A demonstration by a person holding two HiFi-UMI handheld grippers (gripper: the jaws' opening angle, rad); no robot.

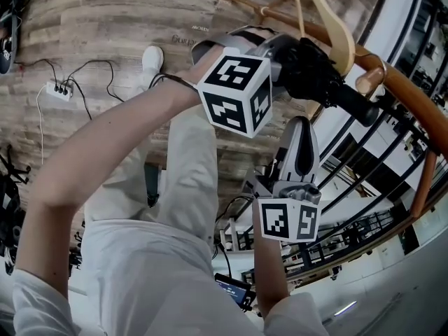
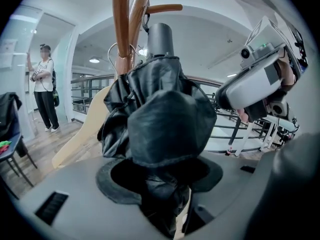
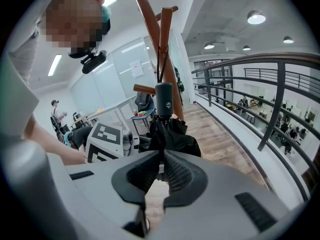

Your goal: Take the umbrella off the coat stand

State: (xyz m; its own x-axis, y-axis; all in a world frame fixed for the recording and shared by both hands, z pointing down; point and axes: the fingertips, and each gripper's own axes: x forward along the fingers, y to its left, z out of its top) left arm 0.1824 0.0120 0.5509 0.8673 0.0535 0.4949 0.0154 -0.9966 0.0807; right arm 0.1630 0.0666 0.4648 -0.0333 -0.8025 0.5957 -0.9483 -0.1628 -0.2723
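Left gripper view: the left gripper (image 2: 160,178) pinches the bunched canopy of the black folding umbrella (image 2: 167,119), whose handle points up at the coat stand (image 2: 121,31) pegs, while the right gripper (image 3: 161,168), jaws pressed together, sits just short of it.

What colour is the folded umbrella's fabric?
The umbrella is black and slightly glossy; the left gripper view shows it best.

Head view is aimed steeply down; umbrella (image 2: 165,124) is shared by all three views, framed closest in left gripper view
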